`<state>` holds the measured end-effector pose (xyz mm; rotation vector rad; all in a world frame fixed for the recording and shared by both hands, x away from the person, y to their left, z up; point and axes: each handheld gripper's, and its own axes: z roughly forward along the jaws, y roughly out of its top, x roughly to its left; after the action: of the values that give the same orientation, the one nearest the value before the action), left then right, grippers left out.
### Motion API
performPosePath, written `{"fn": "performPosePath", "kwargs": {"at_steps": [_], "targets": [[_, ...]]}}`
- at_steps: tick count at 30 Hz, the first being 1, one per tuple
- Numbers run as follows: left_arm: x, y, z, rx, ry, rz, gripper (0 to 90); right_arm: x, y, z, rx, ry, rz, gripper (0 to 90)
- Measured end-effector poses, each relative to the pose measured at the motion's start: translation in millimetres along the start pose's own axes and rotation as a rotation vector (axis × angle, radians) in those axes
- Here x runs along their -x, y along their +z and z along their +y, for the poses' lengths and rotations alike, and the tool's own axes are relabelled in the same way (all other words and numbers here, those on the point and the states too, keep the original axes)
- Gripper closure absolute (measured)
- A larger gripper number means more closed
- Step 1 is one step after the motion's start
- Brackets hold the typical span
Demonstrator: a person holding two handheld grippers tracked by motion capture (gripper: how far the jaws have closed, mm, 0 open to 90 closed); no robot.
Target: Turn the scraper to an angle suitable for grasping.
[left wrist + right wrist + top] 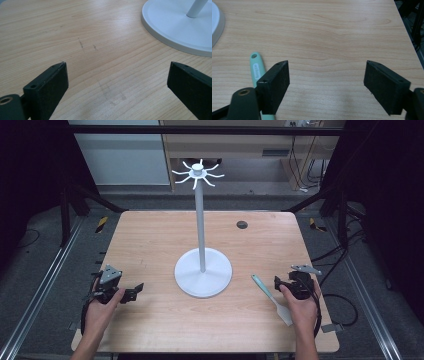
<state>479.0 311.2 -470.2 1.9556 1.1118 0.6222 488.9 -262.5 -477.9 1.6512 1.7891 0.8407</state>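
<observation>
High view: nothing hung yet on the rack (202,270), hooks at the top bare; spatula (272,299) flat on the worktop (150,240) at about 4 o'clock from the rack base, just beside the right gripper (280,282), untouched; left gripper (135,291) at 8 o'clock of the base, resting low. Left gripper view: jaws spread wide over bare wood, nothing between, base edge (175,30) at 1 o'clock. Right gripper view: jaws wide apart, empty, mint handle (257,66) at 9 o'clock, outside the left jaw. Judged barely begun: grasp, lift and hanging all left.
</observation>
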Motion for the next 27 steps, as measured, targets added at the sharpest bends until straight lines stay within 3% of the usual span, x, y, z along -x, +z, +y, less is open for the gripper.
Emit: {"fn": "performPosePath", "kwargs": {"at_steps": [6,12,15,18,20,22,25,27], "targets": [[1.6,-0.7,-1.2,-0.01,0.001,0.001,3.1,-16.8,-1.0,6.8,-0.015,-0.062,0.025,39.7],[4.1,0.7,-1.2,-0.023,0.02,0.0,3.1,-29.7,4.2,25.9,-0.037,-0.115,0.064,58.3],[5.3,1.0,-1.3,-0.023,0.019,0.0,3.2,-32.4,11.8,32.1,-0.061,-0.115,0.089,67.8],[6.4,0.8,-2.0,-0.031,0.024,0.002,3.3,-36.1,17.5,31.5,-0.046,-0.1,0.115,78.6],[6.7,0.9,-2.0,-0.03,0.023,0.002,3.3,-37.7,19.2,29.7,-0.05,-0.105,0.12,81.8],[7.3,1.9,-1.4,-0.03,0.024,-0.002,3.4,-44.0,22.1,26.4,-0.08,-0.165,0.114,87.7],[7.7,2.3,-0.8,-0.029,0.03,-0.002,3.5,-45.6,20.8,24.6,-0.083,-0.169,0.124,89.8],[8.5,2.0,-0.3,-0.027,0.028,-0.004,3.5,-45.9,17.3,21.9,-0.083,-0.147,0.145,90.0]]}}
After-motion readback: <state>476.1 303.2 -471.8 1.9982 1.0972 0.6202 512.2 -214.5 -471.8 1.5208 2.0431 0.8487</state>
